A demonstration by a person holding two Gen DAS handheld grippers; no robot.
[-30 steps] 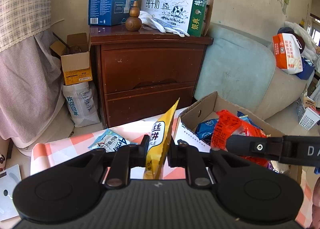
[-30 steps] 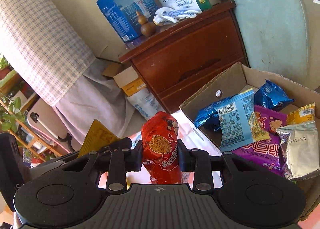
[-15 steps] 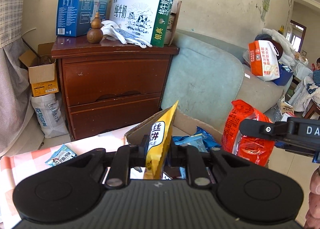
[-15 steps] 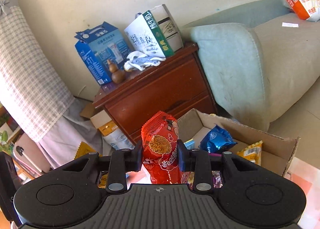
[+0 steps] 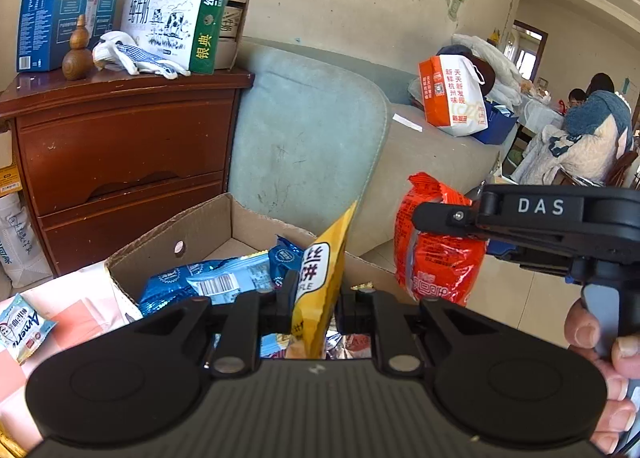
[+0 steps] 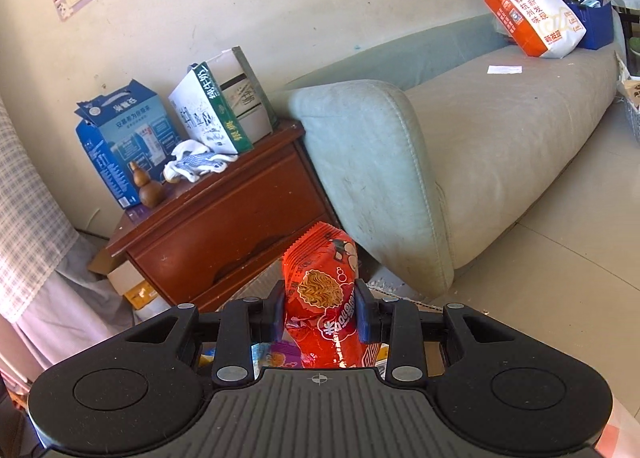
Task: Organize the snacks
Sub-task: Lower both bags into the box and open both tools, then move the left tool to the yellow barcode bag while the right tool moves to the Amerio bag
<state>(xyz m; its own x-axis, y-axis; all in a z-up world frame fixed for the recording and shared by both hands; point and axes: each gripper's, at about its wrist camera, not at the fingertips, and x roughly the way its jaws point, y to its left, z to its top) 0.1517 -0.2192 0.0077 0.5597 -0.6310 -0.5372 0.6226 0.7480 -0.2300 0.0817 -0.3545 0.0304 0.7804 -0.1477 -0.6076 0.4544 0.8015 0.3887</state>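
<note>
My left gripper (image 5: pixel 314 298) is shut on a thin yellow snack packet (image 5: pixel 320 278), held upright over the open cardboard box (image 5: pixel 200 226). Inside the box lie several blue packets (image 5: pixel 216 282), with silver and purple wrappers showing under my fingers. The right gripper (image 5: pixel 444 218) reaches in from the right of the left wrist view, holding a red noodle-snack packet (image 5: pixel 436 254) above the box's right edge. In the right wrist view, that gripper (image 6: pixel 320 314) is shut on the red packet (image 6: pixel 320 298), with the box mostly hidden beneath it.
A brown wooden cabinet (image 5: pixel 120 154) with milk cartons stands behind the box. A pale green sofa (image 5: pixel 312 146) lies to the right, bearing an orange-and-white bag (image 5: pixel 452 98). A white-blue packet (image 5: pixel 20 326) rests on the checked cloth at left. People sit at far right.
Both grippers have swung to the right with their packets. The box now lies under the left gripper, and the right wrist view has passed beyond most of the box toward the sofa.
</note>
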